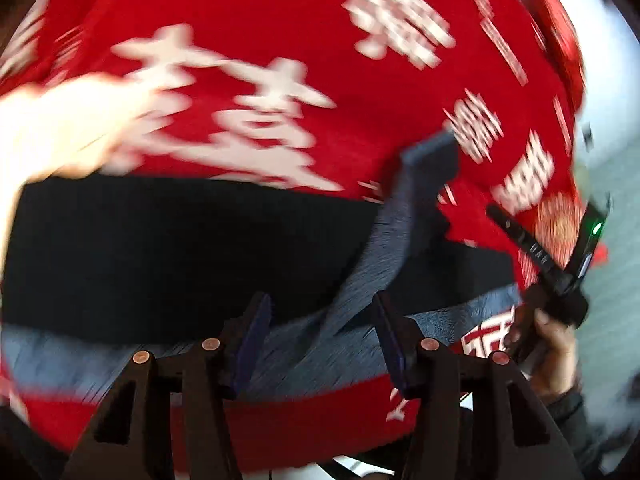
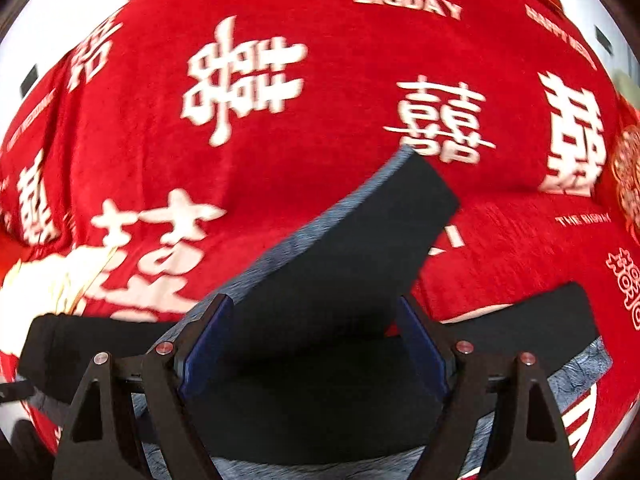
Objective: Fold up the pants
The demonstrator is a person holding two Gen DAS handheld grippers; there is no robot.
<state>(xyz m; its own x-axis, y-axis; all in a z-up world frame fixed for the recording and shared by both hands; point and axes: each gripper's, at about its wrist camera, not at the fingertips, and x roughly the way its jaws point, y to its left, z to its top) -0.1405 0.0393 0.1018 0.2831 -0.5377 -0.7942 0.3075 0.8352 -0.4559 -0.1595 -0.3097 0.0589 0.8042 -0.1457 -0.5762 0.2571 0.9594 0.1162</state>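
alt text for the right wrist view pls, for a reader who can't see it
Black pants with a grey lining lie across a red blanket printed with white double-happiness characters and "THE BIG DAY". One pant leg is flipped up and away from the camera, showing its grey edge. The right gripper is in the foreground, its blue-padded fingers spread wide over the dark fabric.

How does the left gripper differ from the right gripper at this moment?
The left gripper is open above the pants, with its blue pads over grey lining. The right gripper is open wider, with black cloth lying between its fingers. Both have blue pads and hang over the red blanket.
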